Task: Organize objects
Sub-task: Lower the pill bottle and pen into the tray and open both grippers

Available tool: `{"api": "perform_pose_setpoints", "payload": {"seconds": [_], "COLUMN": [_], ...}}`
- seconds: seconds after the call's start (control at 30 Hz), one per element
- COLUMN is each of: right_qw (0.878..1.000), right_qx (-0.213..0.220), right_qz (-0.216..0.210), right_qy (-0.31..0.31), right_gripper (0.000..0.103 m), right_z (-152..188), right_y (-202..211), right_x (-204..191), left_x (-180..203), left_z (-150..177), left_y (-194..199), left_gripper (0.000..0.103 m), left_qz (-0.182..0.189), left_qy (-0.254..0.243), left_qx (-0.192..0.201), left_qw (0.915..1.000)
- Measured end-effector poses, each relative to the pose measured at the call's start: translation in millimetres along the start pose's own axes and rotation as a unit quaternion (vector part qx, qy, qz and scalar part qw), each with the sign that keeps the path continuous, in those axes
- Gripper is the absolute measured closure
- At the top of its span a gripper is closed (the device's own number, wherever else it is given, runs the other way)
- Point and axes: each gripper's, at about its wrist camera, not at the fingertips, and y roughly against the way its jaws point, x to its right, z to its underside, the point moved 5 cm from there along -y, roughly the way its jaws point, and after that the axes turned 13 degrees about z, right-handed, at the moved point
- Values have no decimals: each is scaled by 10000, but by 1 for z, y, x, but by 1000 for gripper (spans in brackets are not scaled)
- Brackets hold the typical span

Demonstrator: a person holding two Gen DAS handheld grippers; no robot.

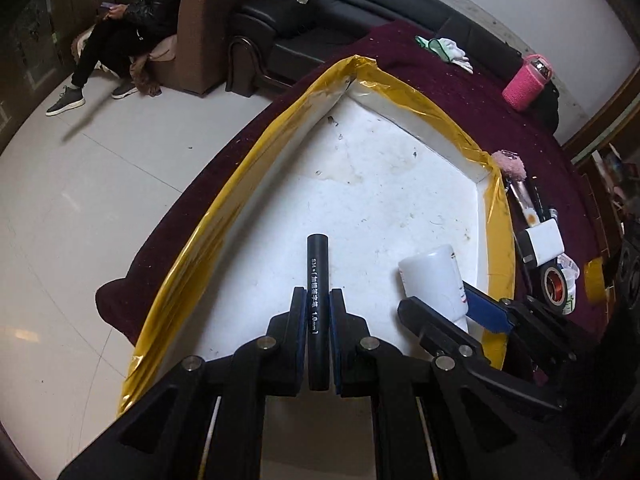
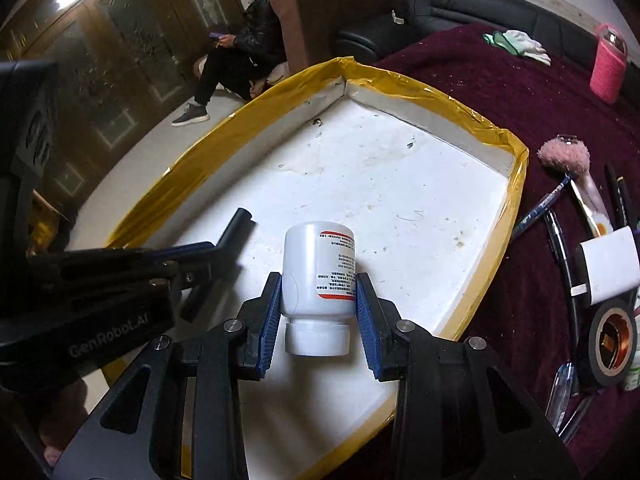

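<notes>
My left gripper point(image 1: 318, 300) is shut on a black marker pen point(image 1: 317, 272), whose printed barrel sticks out forward over the white tray floor point(image 1: 360, 184). In the right wrist view the same pen point(image 2: 236, 228) shows at the left, held by the left gripper point(image 2: 208, 250). My right gripper point(image 2: 318, 284) is shut on a white pill bottle point(image 2: 318, 268) with a red-edged label, cap toward the camera. From the left wrist, that bottle point(image 1: 434, 280) sits at the right between blue pads point(image 1: 486, 310). Both grippers hover over the yellow-taped tray point(image 2: 516, 184).
A dark red cloth point(image 2: 500, 92) covers the table. Right of the tray lie several pens point(image 2: 560, 248), a pink fluffy brush point(image 2: 564, 156), a white box point(image 2: 608, 268) and a tape roll point(image 2: 612, 340). A pink bottle point(image 2: 608, 64) and gloves point(image 2: 524, 46) lie farther back. A person point(image 2: 244, 44) sits beyond.
</notes>
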Motion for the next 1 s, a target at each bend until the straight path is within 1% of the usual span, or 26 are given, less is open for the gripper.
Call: {"api": "perform_pose_setpoints", "payload": {"seconds": [0.07, 0.1, 0.23, 0.3, 0.33, 0.37, 0.4, 0.43, 0.47, 0.5, 0.53, 0.57, 0.6, 0.67, 0.77, 0.8, 0.9, 0.93, 1.0], "right_qw": [10000, 10000, 9982, 9966, 9949, 9934, 9919, 9902, 9886, 9871, 9849, 9824, 9809, 9808, 9817, 9815, 9790, 9776, 9744], "right_qx": [8, 8, -14, 28, 41, 57, 111, 220, 346, 457, 575, 675, 731, 781, 836, 764, 617, 531, 384], "right_qz": [49, 6, -456, -596, -715, -813, -918, -1009, -1067, -1105, -1142, -1166, -1143, -951, -503, -285, 81, 160, 157], "right_qy": [57, -8, -377, -562, -708, -807, -874, -940, -1003, -1064, -1167, -1295, -1391, -1513, -1637, -1734, -1942, -2029, -2209], "right_gripper": [67, 66, 66, 66, 66, 66, 66, 65, 57, 45, 40, 37, 37, 37, 37, 37, 37, 37, 37], "right_z": [3, 4, 5, 6, 7, 7, 7, 9, 12, 14, 17, 21, 25, 35, 54, 64, 87, 98, 114], "right_y": [2, 3, 11, 16, 20, 24, 30, 38, 46, 54, 62, 70, 77, 88, 98, 98, 94, 91, 87], "right_x": [1, 2, 9, 16, 21, 25, 29, 35, 42, 49, 58, 68, 78, 97, 124, 136, 161, 170, 180], "left_x": [-1, -1, 4, 10, 14, 20, 24, 29, 36, 45, 52, 60, 71, 91, 118, 125, 144, 149, 157], "left_z": [2, 2, 5, 6, 7, 7, 8, 8, 9, 11, 12, 14, 16, 21, 31, 34, 44, 46, 53], "left_y": [1, 2, 10, 16, 20, 25, 28, 32, 36, 40, 42, 43, 43, 38, 28, 25, 13, 9, 0], "left_gripper": [94, 94, 93, 91, 85, 72, 64, 50, 41, 38, 36, 35, 35, 35, 35, 35, 35, 35, 35], "left_qz": [59, 102, 425, 510, 566, 622, 633, 652, 695, 720, 732, 782, 842, 962, 1066, 1100, 1123, 1140, 1184], "left_qy": [61, 90, 157, 142, 119, 59, 13, -42, -129, -223, -289, -384, -508, -684, -1010, -1113, -1329, -1359, -1429], "left_qx": [26, 36, 187, 253, 309, 403, 472, 556, 671, 764, 801, 825, 812, 766, 601, 577, 453, 391, 240], "left_qw": [10000, 9999, 9988, 9983, 9978, 9972, 9969, 9963, 9952, 9942, 9937, 9928, 9918, 9901, 9873, 9860, 9837, 9834, 9823]}}
